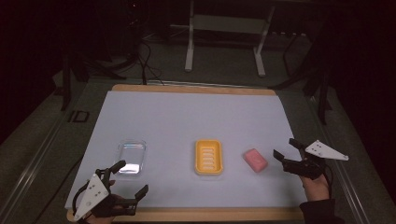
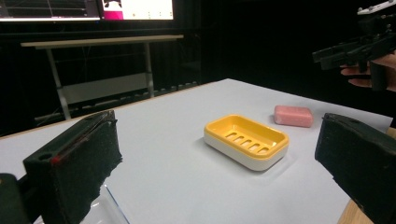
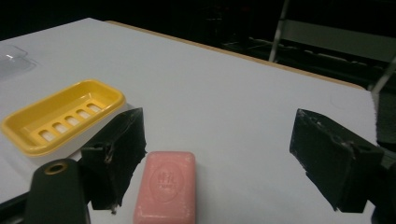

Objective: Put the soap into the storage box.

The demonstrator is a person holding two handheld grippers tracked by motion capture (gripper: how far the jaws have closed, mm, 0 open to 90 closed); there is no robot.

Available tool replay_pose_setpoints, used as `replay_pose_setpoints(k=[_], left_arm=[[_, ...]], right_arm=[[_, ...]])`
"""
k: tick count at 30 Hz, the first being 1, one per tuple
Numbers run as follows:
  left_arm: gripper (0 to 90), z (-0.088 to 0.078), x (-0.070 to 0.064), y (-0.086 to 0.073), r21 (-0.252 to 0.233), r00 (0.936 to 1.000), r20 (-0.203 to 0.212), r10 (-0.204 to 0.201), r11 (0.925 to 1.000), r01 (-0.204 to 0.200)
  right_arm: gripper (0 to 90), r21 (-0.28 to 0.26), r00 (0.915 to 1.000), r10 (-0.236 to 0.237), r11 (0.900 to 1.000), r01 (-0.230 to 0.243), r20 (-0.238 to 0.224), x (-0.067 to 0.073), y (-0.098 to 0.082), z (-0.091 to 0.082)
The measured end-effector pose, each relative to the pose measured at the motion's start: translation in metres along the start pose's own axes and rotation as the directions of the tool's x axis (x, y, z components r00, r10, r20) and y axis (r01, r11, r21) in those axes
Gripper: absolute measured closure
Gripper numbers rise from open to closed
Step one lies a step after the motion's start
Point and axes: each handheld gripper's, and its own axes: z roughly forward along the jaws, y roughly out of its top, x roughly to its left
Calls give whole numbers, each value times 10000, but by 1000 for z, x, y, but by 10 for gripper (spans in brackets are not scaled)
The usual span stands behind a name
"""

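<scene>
The pink soap bar (image 3: 165, 187) bears an embossed stamp too blurred to read. It lies flat on the tabletop (image 1: 187, 116), right of the yellow soap dish (image 1: 208, 157), long axis diagonal, just off the spread right tongs (image 1: 285, 149). Left tongs (image 1: 132, 178) are spread too, holding nothing.

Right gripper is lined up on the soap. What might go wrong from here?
1. The soap lies close to one jaw of the open right gripper, far from the other; closing may push or twist it, not grip it.
2. The dish sits just beside the soap, so a sliding bar might bump it.
3. The clear lid lies near the left gripper and could get nudged.
</scene>
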Motion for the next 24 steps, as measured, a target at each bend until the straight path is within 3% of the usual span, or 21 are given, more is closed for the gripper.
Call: replay_pose_setpoints(k=[1, 3, 4, 5, 6, 7, 8, 10, 11, 12, 13, 16, 18, 20, 22, 23, 24], left_arm=[[3, 0, 0, 0, -5, 10000, -10, -1, 10000, 1], [3, -1, 0, 0, -11, 10000, -16, 2, 10000, -2], [3, -1, 0, 0, -11, 10000, -16, 2, 10000, -2], [3, -1, 0, 0, -6, 10000, -12, 2, 10000, -2], [3, -1, 0, 0, -6, 10000, -12, 2, 10000, -2], [3, -1, 0, 0, 16, 10000, -9, 2, 10000, -2], [3, 0, 0, 0, 28, 10000, -3, 16, 10000, -16], [3, 0, 0, 0, 57, 10000, -5, 20, 10000, -20], [3, 0, 0, 0, 57, 10000, -5, 20, 10000, -20], [3, 1, 0, 0, 83, 10000, -15, 44, 10000, -44], [2, 1, 0, 0, 88, 10000, -16, 42, 10000, -42], [3, 1, -1, -1, 103, 10000, -6, 54, 9999, -54], [3, 1, -1, -1, 111, 10000, -16, 68, 9999, -68], [2, 1, 0, -1, 108, 10000, -10, 48, 9999, -48], [3, 0, 0, -1, 111, 10000, -3, 41, 9999, -41], [3, 1, 0, -1, 122, 10000, -3, 46, 9999, -46], [3, 1, 0, -1, 139, 10000, -1, 52, 9999, -52]], right_arm=[[179, 19, 9999, -11, 10000, 11, -119, 0, 0, 0], [179, 142, 9961, -121, 9998, 133, -875, -2, -2, 2], [179, 142, 9961, -121, 9998, 133, -875, -2, -2, 2], [179, 247, 9910, -174, 9995, 209, -1330, -4, -3, 4], [179, 247, 9910, -174, 9995, 209, -1330, -4, -3, 4], [177, 370, 9833, -165, 9990, 236, -1814, -5, -6, 5], [177, 727, 9573, -54, 9970, 276, -2891, -10, -15, 11], [176, 1042, 9305, -198, 9926, 621, -3658, -12, -23, 16], [176, 1042, 9305, -198, 9926, 621, -3658, -12, -23, 16], [176, 1468, 8885, -565, 9796, 1376, -4554, -10, -30, 23], [176, 1585, 8759, -644, 9746, 1582, -4782, -8, -30, 24], [174, 2016, 8198, -995, 9461, 2535, -5639, -1, -31, 31], [173, 2265, 7934, -1094, 9270, 2988, -5988, 3, -30, 33], [173, 2537, 7714, -1238, 9017, 3500, -6243, 6, -28, 36], [172, 2832, 7579, -1443, 8701, 4034, -6362, 10, -24, 38], [170, 2938, 7555, -1497, 8594, 4184, -6379, 11, -23, 38], [169, 3136, 7521, -1543, 8416, 4398, -6407, 12, -21, 39]])
